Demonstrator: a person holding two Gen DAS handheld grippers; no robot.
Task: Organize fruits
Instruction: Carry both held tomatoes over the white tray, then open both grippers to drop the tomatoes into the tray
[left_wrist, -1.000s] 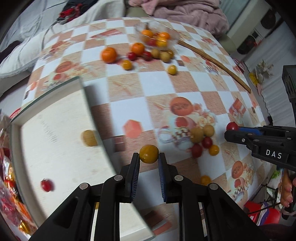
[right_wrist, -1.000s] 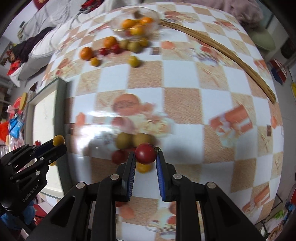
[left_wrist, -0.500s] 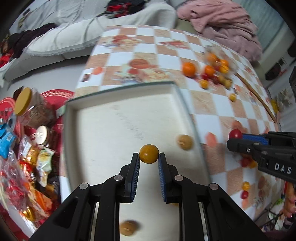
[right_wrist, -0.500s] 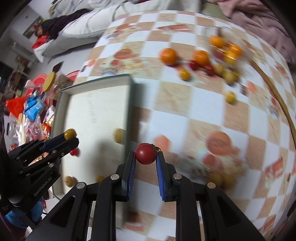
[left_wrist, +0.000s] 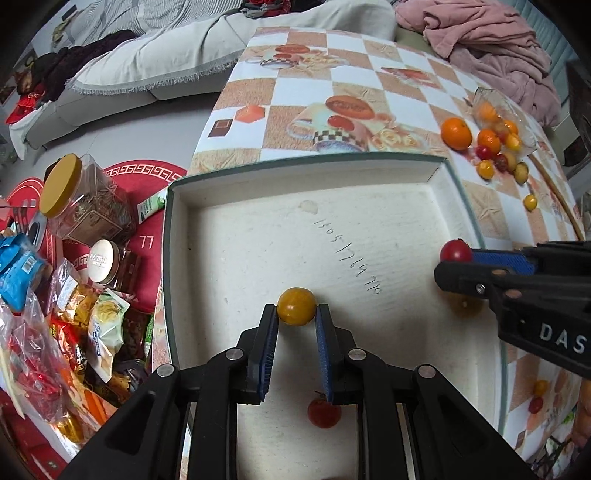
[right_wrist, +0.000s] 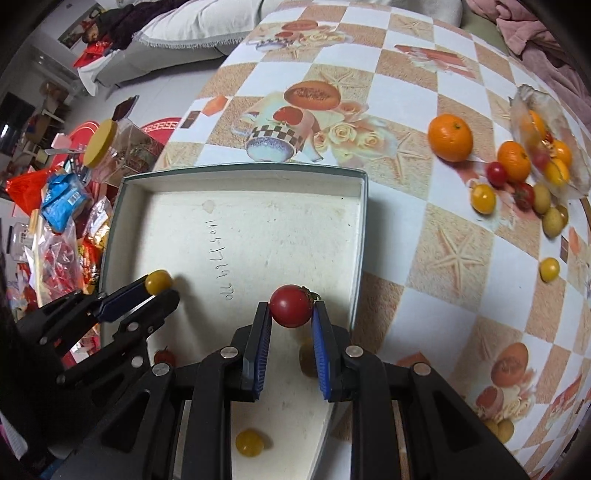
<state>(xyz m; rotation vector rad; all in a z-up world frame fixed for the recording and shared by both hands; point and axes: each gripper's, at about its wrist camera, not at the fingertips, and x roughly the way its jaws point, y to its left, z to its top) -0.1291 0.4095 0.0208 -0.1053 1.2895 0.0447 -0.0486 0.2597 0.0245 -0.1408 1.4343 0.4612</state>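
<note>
Presently the left gripper (left_wrist: 296, 313) has its jaws narrowed onto a yellow cherry tomato (left_wrist: 296, 306), pinched between the blue pads at their tips and held above the shallow white tray (left_wrist: 258, 236). Right of it, the right gripper (right_wrist: 291, 310) pinches a red cherry tomato (right_wrist: 290, 305) in the same way, over the tray's right part near its rim. On the tray floor lie a small red fruit (left_wrist: 324, 412) beneath the left gripper, a yellow one (right_wrist: 250, 442) at the near edge, and what may be a brownish fruit (right_wrist: 306, 359), half hidden behind the right jaws. The tray sits at the left edge of the desk (right_wrist: 406, 92), which is covered by a checked cloth with printed fruit and starfish. Far right on the desk, oranges (right_wrist: 450, 137) and more small tomatoes (right_wrist: 483, 198) lie scattered beside a tipped clear bowl (right_wrist: 576, 173). Left of the desk, on the floor, stand a yellow-lidded jar (left_wrist: 74, 199) and a heap of snack packets (left_wrist: 55, 350); a pale sofa (left_wrist: 184, 55) runs along the far side, with a pink blanket (left_wrist: 491, 40) at far right.
</note>
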